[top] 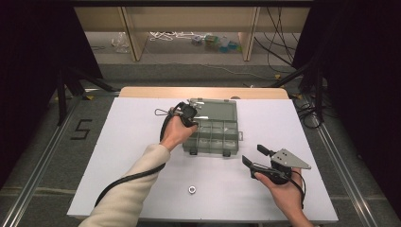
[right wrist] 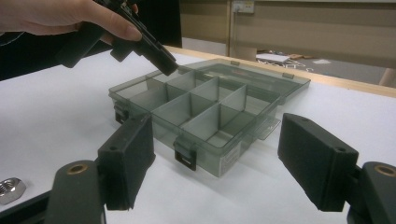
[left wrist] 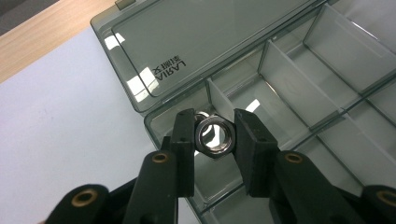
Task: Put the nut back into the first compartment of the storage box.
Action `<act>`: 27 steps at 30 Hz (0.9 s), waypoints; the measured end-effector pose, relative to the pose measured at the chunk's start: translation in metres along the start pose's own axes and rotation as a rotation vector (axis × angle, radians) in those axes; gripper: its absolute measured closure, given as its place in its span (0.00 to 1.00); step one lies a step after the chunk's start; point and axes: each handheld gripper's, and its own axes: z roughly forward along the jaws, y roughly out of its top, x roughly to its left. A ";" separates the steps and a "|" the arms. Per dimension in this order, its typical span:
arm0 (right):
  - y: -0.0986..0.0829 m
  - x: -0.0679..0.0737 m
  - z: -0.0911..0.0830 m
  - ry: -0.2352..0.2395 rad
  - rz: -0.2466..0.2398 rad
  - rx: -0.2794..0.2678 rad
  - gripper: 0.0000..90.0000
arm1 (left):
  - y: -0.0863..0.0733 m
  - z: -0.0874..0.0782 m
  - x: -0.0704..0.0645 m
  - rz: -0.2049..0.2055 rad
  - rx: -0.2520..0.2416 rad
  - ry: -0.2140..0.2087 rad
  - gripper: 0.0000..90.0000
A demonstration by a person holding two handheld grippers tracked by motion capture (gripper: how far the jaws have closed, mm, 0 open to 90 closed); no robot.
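A clear grey organizer box (top: pixel 222 137) lies open in the middle of the white table, its lid (left wrist: pixel 196 42) folded back flat. My left gripper (top: pixel 191 118) hovers over the box's back left compartment (left wrist: pixel 163 123), shut on a shiny hex nut (left wrist: pixel 214 136) held between its fingertips. In the right gripper view the left gripper's tip (right wrist: pixel 161 58) points down at that same corner of the box (right wrist: pixel 201 112). A second hex nut (top: pixel 192 189) lies loose on the table near the front edge. To the right of the box, my right gripper (top: pixel 252 153) stands open and holds nothing.
The box's other compartments (left wrist: pixel 299 88) look empty. White table surface (top: pixel 142 123) stretches left of the box, with a wooden strip (top: pixel 203 92) along its far edge. The loose nut (right wrist: pixel 9 189) sits just left of the right gripper's jaws.
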 end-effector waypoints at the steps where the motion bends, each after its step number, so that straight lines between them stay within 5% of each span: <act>1: 0.000 0.000 0.000 0.000 -0.002 0.002 0.31 | 0.000 0.000 0.000 0.001 0.001 -0.001 0.78; 27: 0.000 0.000 0.001 -0.006 -0.004 -0.009 0.31 | -0.004 0.006 0.005 0.036 0.027 -0.002 0.77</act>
